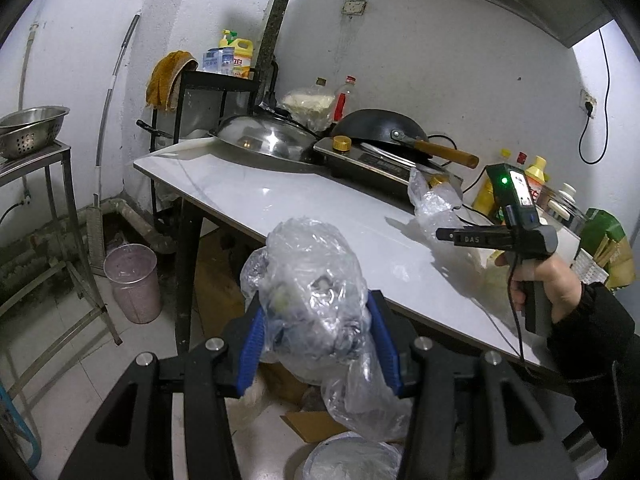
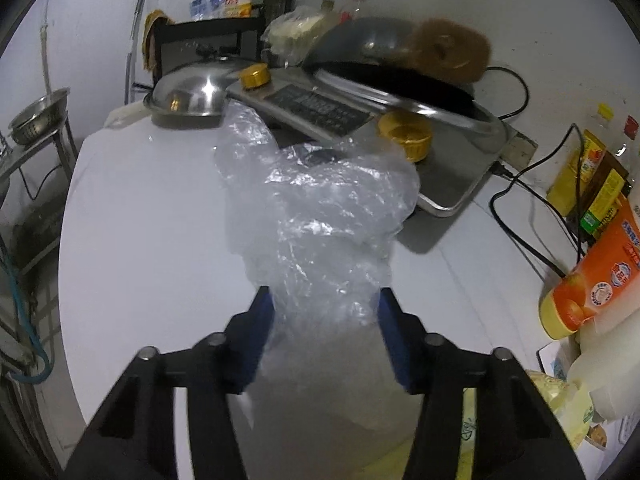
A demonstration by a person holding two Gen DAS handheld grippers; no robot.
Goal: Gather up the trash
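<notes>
A crumpled clear plastic bag (image 1: pixel 308 256) hangs off the near edge of the white table (image 1: pixel 280 200), and my left gripper (image 1: pixel 316 304) is shut on it with a blue pad pressing each side. A second clear plastic bag (image 2: pixel 320 208) lies on the table (image 2: pixel 140 220) in front of the induction cooker (image 2: pixel 440 184). My right gripper (image 2: pixel 325 298) is closed around its near end, and the plastic fills the gap between the pads. In the left wrist view a hand holds that right gripper (image 1: pixel 444 235) at the second bag (image 1: pixel 430 204).
A pink bin (image 1: pixel 132 280) stands on the floor left of the table, beside a steel rack with a colander (image 1: pixel 32 128). A steel lid (image 1: pixel 264 140), a black wok (image 1: pixel 380 128), gold caps, cables and bottles (image 2: pixel 592 184) crowd the back and right. Cardboard lies under the table.
</notes>
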